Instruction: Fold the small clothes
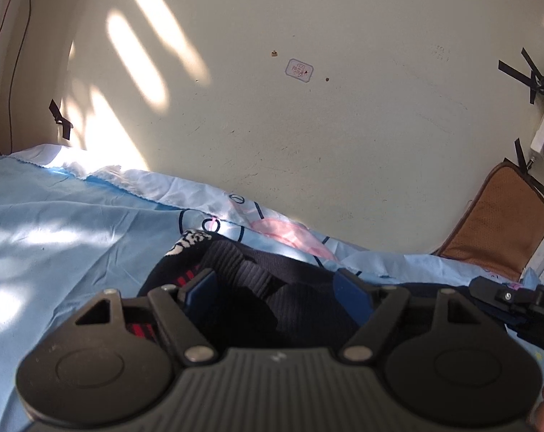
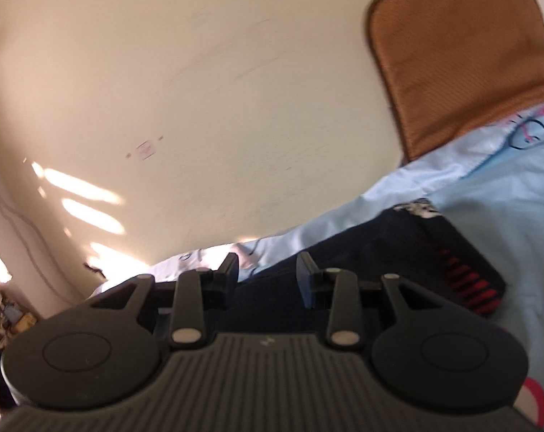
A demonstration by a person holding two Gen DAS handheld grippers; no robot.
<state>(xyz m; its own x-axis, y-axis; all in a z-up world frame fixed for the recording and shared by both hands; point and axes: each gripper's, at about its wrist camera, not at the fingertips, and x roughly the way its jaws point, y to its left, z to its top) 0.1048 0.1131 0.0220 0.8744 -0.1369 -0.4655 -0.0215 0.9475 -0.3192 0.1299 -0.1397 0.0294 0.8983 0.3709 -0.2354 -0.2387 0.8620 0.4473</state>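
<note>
Left wrist view: both claws stand apart over a dark knitted garment on a pale blue sheet.

Left gripper (image 1: 275, 288) has blue pads spread wide, gripping nothing, with the black ribbed knit garment with red stripes (image 1: 250, 288) lying below and between them at lower centre. Right gripper (image 2: 268, 277) is narrower, pads parted and empty, above the same garment (image 2: 398, 252). Around it lies the light blue printed bedsheet (image 1: 55, 230); a brown woven mat (image 2: 459, 57) leans on the cream wall (image 1: 308, 108) at upper right.

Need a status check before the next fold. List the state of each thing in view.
Garment: dark, bunched on the sheet, not held.
Sheet: light blue, wrinkled.
Left claw: open above the garment.
Right claw: open, nothing gripped.
Mat: brown, leaning on the wall.
</note>
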